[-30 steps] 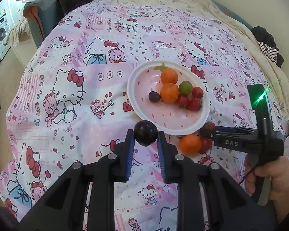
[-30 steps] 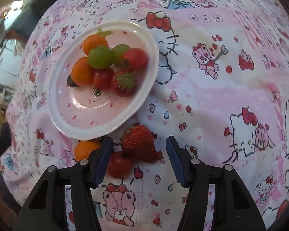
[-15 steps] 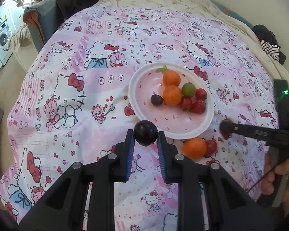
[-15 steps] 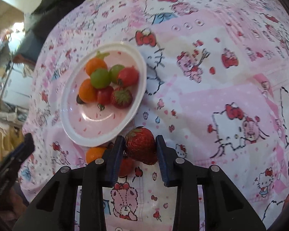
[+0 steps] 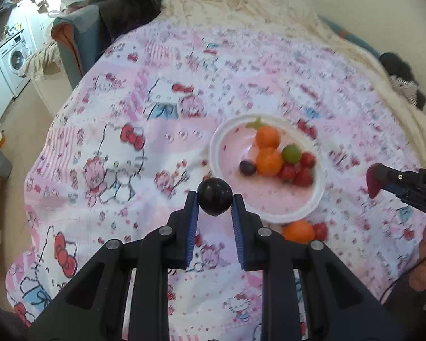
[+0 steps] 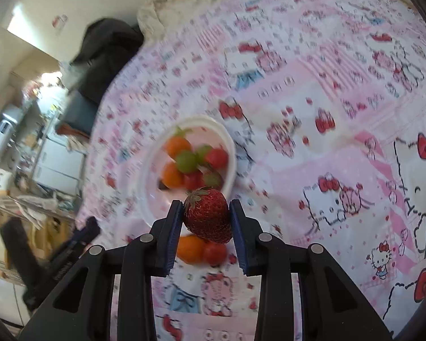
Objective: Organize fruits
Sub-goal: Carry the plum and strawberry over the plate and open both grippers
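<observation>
My left gripper is shut on a dark plum, held above the cloth just left of the white plate. The plate holds two oranges, a green grape, a dark grape, tomatoes and a strawberry. My right gripper is shut on a red strawberry, lifted above the plate's near edge. It also shows at the right of the left wrist view. An orange and a small tomato lie on the cloth beside the plate.
A pink Hello Kitty cloth covers the table. A cream blanket and dark clothes lie at the far side. A chair and a washing machine stand at far left.
My right gripper closed on the strawberry and lifted it off the cloth, away from the orange and tomato. My left gripper rose a little, still holding the plum.
</observation>
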Available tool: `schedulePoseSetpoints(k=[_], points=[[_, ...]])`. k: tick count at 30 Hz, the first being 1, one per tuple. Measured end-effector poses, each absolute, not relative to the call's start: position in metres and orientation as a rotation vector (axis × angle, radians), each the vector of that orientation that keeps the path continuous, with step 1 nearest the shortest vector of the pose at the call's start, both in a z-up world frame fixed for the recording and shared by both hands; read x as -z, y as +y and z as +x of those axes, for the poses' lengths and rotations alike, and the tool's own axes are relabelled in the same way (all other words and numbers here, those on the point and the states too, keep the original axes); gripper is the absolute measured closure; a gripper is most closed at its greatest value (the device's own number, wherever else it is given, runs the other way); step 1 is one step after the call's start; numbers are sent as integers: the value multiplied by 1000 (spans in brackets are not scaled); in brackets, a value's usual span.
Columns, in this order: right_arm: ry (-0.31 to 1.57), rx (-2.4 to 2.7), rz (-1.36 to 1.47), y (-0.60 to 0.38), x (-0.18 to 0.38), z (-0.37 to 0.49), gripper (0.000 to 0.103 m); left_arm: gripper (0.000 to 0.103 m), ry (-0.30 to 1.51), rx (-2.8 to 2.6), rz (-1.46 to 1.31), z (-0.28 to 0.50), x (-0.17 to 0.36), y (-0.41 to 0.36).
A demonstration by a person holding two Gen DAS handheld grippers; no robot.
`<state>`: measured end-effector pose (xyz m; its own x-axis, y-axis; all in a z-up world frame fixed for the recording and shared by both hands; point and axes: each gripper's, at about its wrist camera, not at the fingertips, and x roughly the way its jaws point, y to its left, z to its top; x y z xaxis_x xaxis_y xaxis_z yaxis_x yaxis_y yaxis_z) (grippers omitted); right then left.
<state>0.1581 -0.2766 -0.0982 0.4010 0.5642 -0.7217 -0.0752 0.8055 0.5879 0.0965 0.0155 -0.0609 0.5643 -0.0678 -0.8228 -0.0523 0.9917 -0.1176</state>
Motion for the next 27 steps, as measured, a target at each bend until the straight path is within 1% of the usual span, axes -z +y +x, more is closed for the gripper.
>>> schedulePoseSetpoints(k=[5, 10, 18, 27], points=[[1008, -490, 537, -275, 75, 166, 68, 83, 910, 54, -60, 107, 34, 8], [990, -517, 511, -265, 67, 185, 68, 83, 918, 57, -34, 132, 30, 8], [1015, -532, 464, -248, 75, 221, 68, 83, 957, 67, -24, 170, 49, 5], [1074, -517, 424, -236, 101, 261, 68, 83, 1020, 76, 1, 212, 88, -4]])
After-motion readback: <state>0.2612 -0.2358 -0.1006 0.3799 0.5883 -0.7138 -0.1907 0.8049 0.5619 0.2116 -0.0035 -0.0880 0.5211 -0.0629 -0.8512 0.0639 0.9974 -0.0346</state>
